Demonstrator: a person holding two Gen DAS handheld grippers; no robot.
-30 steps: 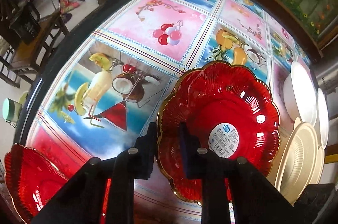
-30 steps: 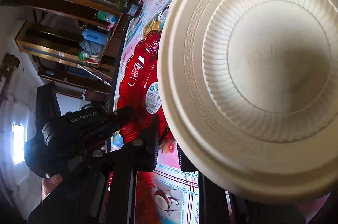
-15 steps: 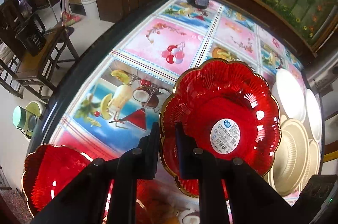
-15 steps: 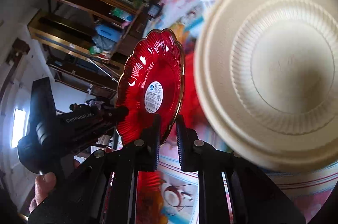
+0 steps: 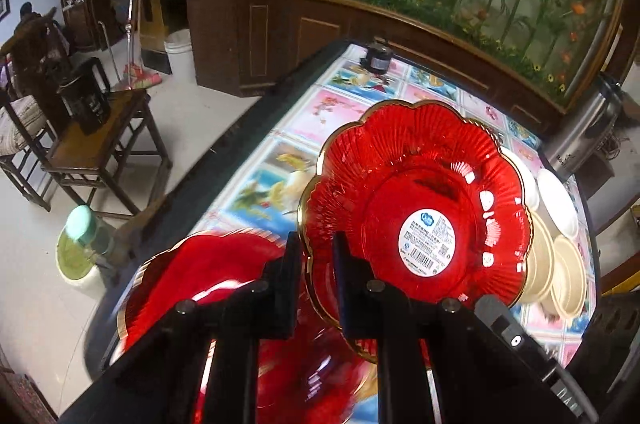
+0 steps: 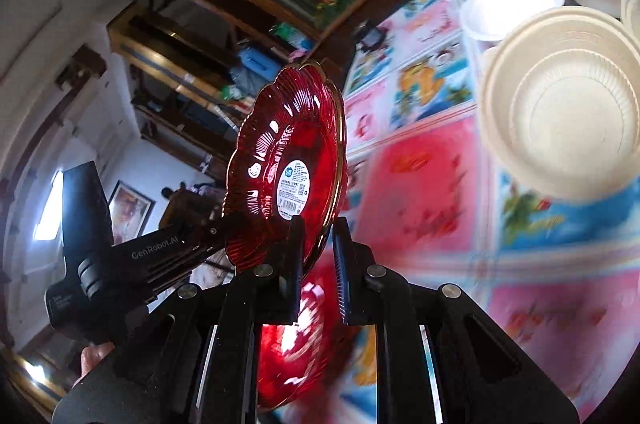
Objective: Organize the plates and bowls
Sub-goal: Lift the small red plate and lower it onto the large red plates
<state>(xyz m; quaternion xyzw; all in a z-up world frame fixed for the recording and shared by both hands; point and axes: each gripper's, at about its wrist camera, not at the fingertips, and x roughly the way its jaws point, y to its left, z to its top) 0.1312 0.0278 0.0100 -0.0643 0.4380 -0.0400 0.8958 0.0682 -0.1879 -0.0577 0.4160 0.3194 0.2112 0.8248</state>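
Observation:
A red scalloped glass plate (image 5: 416,208) with a gold rim and a white barcode sticker is lifted above the table, tilted. My left gripper (image 5: 316,256) is shut on its rim. My right gripper (image 6: 318,244) is shut on the rim of the same plate (image 6: 288,160) from the other side; the left gripper's body (image 6: 132,256) shows at the plate's left. A second red plate (image 5: 192,280) lies on the table below, also in the right wrist view (image 6: 296,344). Cream bowls (image 6: 560,96) and white bowls (image 6: 508,0) sit at the table's right.
The table (image 5: 288,160) has a colourful fruit-print cloth and a dark edge. A small black device (image 5: 378,58) stands at its far end. A wooden chair (image 5: 100,144) with a black pitcher stands on the floor left. A metal urn (image 5: 580,132) stands right.
The red plate has been lifted higher off the table and tilted. The right gripper let the cream bowl go and closed on the red plate's rim. The second red plate is now under it.

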